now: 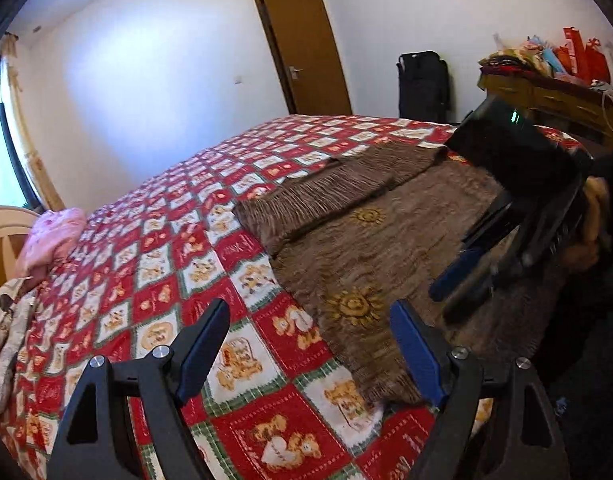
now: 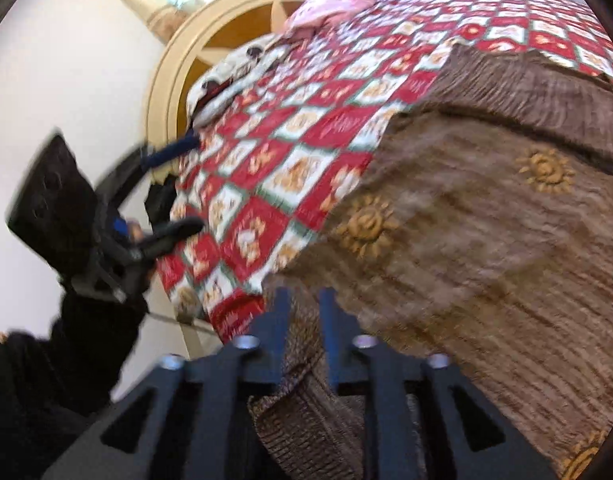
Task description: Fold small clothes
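A brown ribbed garment with gold sun motifs (image 1: 370, 248) lies spread on the red and white bear-print bedspread (image 1: 154, 264), one sleeve folded across its top. My left gripper (image 1: 310, 328) is open and empty, hovering above the garment's lower left edge. My right gripper (image 2: 304, 312) has its jaws nearly closed on a bunched edge of the brown garment (image 2: 486, 240). The right gripper also shows in the left wrist view (image 1: 462, 276) over the garment's right side. The left gripper shows in the right wrist view (image 2: 186, 184), open.
A pink bundle (image 1: 52, 236) and a white patterned cloth (image 1: 6, 328) lie at the bed's left end by the wooden headboard (image 2: 210, 32). A brown door (image 1: 306, 48), a black suitcase (image 1: 422, 84) and a cluttered dresser (image 1: 554, 92) stand beyond the bed.
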`<move>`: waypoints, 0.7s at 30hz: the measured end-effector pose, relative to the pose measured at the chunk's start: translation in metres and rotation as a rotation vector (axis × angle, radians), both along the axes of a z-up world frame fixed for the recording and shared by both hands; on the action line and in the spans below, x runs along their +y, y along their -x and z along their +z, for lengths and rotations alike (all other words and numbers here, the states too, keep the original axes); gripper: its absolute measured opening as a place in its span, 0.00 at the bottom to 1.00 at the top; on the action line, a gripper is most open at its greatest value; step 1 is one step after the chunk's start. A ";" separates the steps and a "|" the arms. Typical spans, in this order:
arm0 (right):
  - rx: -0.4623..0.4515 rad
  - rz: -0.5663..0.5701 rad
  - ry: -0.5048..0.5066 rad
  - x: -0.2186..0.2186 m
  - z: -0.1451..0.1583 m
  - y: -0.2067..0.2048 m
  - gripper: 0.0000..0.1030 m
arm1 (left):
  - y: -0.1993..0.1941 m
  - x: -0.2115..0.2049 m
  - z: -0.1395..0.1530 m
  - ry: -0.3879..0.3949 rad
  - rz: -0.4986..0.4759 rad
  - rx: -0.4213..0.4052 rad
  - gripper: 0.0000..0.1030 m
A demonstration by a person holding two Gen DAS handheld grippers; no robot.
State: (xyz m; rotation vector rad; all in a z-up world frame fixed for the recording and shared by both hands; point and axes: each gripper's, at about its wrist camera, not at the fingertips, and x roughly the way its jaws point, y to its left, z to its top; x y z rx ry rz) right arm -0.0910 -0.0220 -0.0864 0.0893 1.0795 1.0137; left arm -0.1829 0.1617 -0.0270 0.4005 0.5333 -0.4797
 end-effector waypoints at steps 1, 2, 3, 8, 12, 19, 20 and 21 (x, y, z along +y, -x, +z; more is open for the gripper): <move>-0.005 0.009 0.018 0.003 -0.005 0.001 0.63 | 0.001 0.001 -0.002 -0.006 -0.003 0.003 0.80; -0.017 0.013 0.045 0.010 -0.013 0.003 0.66 | 0.004 0.001 -0.005 -0.019 -0.007 0.006 0.80; -0.018 0.020 0.056 0.012 -0.017 0.003 0.66 | 0.005 0.001 -0.008 -0.029 -0.012 0.010 0.80; -0.001 0.121 0.131 0.038 -0.040 0.008 0.22 | 0.011 -0.011 -0.023 -0.120 -0.094 0.030 0.80; -0.052 0.176 0.143 0.039 -0.026 0.012 0.11 | 0.019 -0.028 -0.026 -0.193 -0.245 0.021 0.80; -0.213 0.300 0.087 0.032 0.042 0.018 0.11 | 0.027 -0.064 -0.038 -0.379 -0.509 -0.056 0.80; -0.220 0.323 0.082 0.034 0.043 0.023 0.11 | 0.022 -0.069 -0.038 -0.372 -0.520 -0.059 0.80; -0.233 0.357 0.077 0.036 0.049 0.027 0.11 | 0.017 -0.073 -0.038 -0.363 -0.530 -0.061 0.80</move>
